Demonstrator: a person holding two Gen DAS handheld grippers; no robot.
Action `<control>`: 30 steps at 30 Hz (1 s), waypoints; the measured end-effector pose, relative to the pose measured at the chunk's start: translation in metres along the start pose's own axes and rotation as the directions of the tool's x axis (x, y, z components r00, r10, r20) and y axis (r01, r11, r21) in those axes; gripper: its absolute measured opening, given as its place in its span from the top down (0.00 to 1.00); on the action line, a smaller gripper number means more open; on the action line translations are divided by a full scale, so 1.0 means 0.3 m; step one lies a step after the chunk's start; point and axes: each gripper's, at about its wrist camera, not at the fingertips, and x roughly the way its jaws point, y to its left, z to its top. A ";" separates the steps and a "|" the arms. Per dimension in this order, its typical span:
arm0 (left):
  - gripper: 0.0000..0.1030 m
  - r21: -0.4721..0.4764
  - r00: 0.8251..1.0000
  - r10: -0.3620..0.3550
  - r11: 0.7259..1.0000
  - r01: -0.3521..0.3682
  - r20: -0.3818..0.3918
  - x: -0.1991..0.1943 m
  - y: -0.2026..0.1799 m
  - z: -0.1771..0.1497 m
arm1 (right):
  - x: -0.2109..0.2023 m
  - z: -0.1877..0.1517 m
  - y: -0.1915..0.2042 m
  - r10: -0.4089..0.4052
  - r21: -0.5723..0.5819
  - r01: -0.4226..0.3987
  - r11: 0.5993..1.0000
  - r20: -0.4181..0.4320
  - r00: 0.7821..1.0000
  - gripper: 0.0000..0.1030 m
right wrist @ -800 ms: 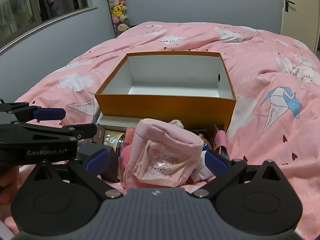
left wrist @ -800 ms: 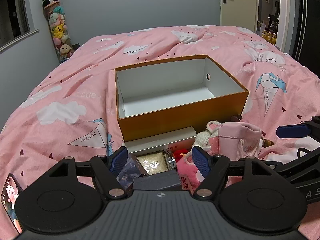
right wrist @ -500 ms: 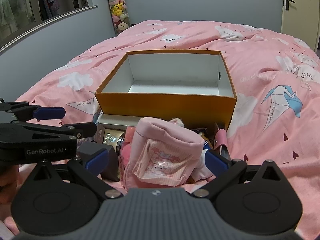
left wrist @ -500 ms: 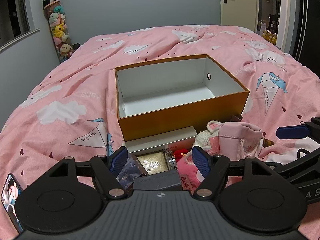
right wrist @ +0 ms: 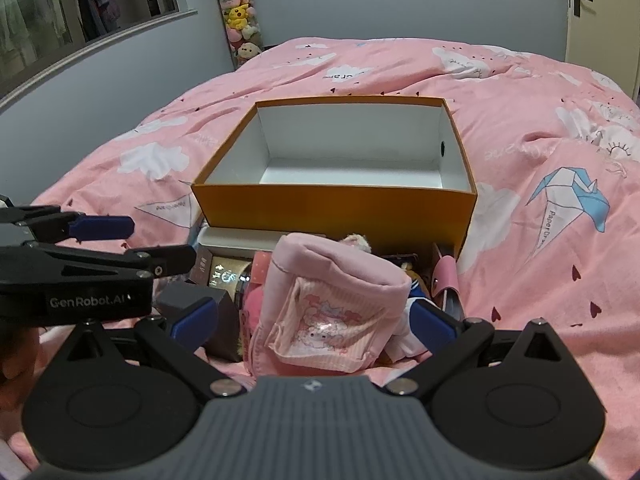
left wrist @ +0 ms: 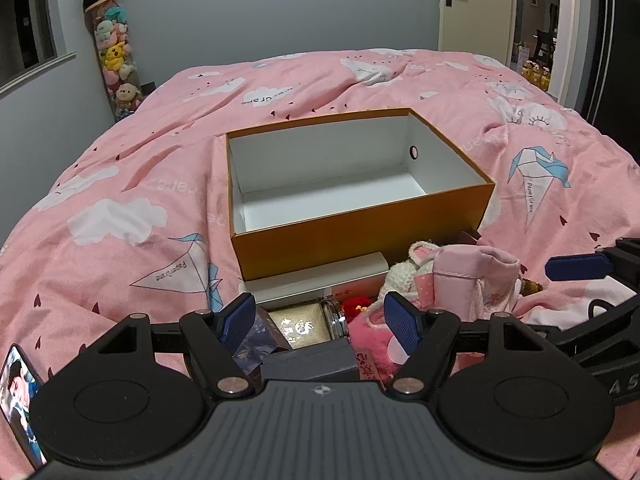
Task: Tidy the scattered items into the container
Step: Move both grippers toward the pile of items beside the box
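An empty orange box [left wrist: 360, 224] with a white inside sits on the pink bed; it also shows in the right wrist view [right wrist: 332, 208]. Scattered items lie in a pile in front of it: a white flat box [left wrist: 320, 280], a jar with gold print [left wrist: 300, 326], a dark grey box [left wrist: 312, 362], a dark blue box [left wrist: 256, 344], a white plush [left wrist: 404, 276] and a pink fabric pouch [right wrist: 328, 304]. My left gripper [left wrist: 322, 322] is open above the jar and boxes. My right gripper [right wrist: 312, 322] is open around the pink pouch.
The pink quilt [left wrist: 120, 184] covers the whole bed. A tube of plush toys [left wrist: 114, 60] stands at the far left wall. A door [left wrist: 472, 4] is at the back right. A phone [left wrist: 20, 400] lies at the near left edge.
Both views have shifted very slightly; the grippers stay open over the pile and nothing was picked up.
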 end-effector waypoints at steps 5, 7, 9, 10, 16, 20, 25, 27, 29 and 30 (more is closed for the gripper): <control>0.20 0.008 1.000 -0.017 1.000 0.017 -0.005 0.004 0.002 0.012 | -0.024 0.031 -0.025 0.025 0.002 -0.026 1.000 0.041 0.999 0.01; 0.23 0.020 1.000 -0.020 1.000 0.020 -0.008 0.009 0.002 0.020 | -0.024 0.050 -0.028 0.033 -0.027 -0.032 0.999 0.035 0.999 0.01; 0.25 0.034 1.000 -0.022 0.999 0.022 -0.011 0.017 0.003 0.028 | -0.019 0.064 -0.020 0.033 -0.079 -0.030 0.996 0.040 0.999 0.01; 0.25 0.040 1.000 -0.025 0.999 0.025 -0.009 0.020 0.003 0.032 | -0.017 0.067 -0.018 0.032 -0.103 -0.028 0.994 0.041 0.999 0.01; 0.26 0.054 0.999 -0.029 0.998 0.028 0.017 0.037 0.020 0.052 | 0.019 0.111 -0.023 0.058 -0.192 -0.055 0.980 0.012 0.998 0.19; 0.30 0.045 1.000 -0.020 0.999 0.019 0.011 0.058 0.049 0.061 | 0.043 0.136 -0.015 0.044 -0.268 -0.046 0.962 -0.012 0.999 0.32; 0.34 0.044 0.999 -0.036 0.998 0.036 -0.012 0.084 0.092 0.078 | 0.068 0.173 -0.012 0.048 -0.339 -0.066 0.939 -0.060 0.997 0.39; 0.34 0.041 0.998 -0.055 0.998 0.056 -0.024 0.093 0.114 0.084 | 0.079 0.187 -0.019 0.062 -0.349 -0.092 0.933 -0.098 0.993 0.39; 0.34 0.039 0.997 -0.071 0.997 0.072 -0.036 0.101 0.131 0.089 | 0.093 0.194 -0.025 0.071 -0.356 -0.115 0.927 -0.133 0.989 0.39; 0.34 0.040 0.996 -0.079 0.996 0.081 -0.041 0.105 0.137 0.090 | 0.100 0.198 -0.028 0.079 -0.357 -0.128 0.925 -0.147 0.986 0.39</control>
